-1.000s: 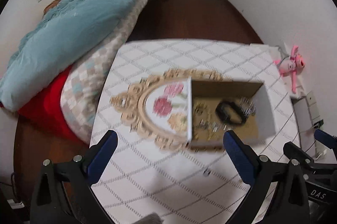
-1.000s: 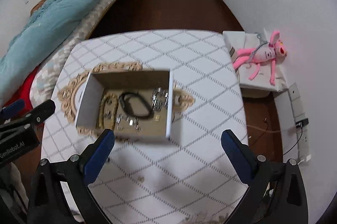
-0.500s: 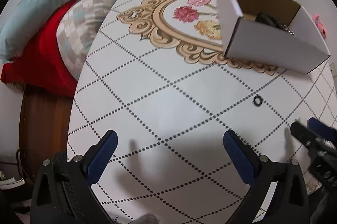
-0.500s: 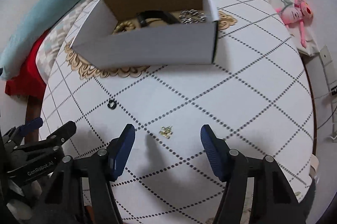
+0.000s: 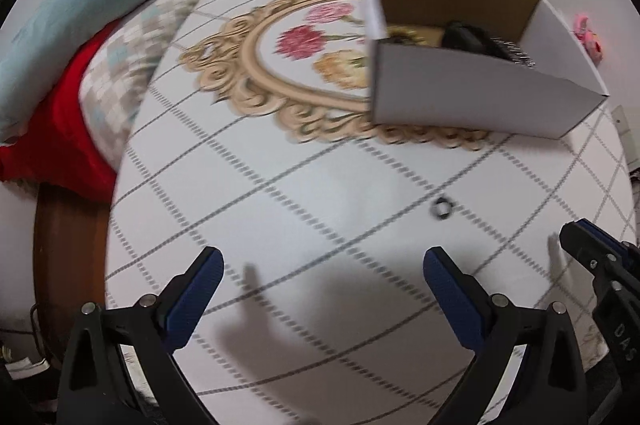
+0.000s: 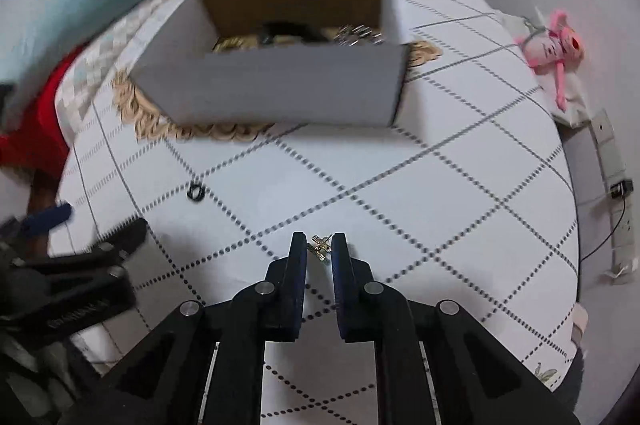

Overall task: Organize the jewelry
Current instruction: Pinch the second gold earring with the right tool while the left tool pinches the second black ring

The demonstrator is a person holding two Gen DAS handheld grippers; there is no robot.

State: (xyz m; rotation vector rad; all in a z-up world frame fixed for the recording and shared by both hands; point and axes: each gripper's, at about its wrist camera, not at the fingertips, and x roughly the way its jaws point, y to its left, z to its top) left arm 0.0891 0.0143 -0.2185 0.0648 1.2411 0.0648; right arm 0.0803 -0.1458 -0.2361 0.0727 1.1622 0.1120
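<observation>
Right gripper: its two blue fingers are almost together, one on each side of the small gold earring. I cannot tell if they pinch it yet.
Left gripper: wide open, holding nothing, low over the table.
Gold earring: lying on the table, well in front of the white box.
Black ring: alone on the table, between the two grippers and the box (nobody is touching it).
Box: holds a black band and some shiny bits. It sits on the gold flower picture.
What could go wrong: the earring is tiny and flat. The fingers could close over it, push it away, or pinch one thin end so it drops.
Hard to see: the near wall hides most of the box's inside. Much of both views is blurry.
</observation>
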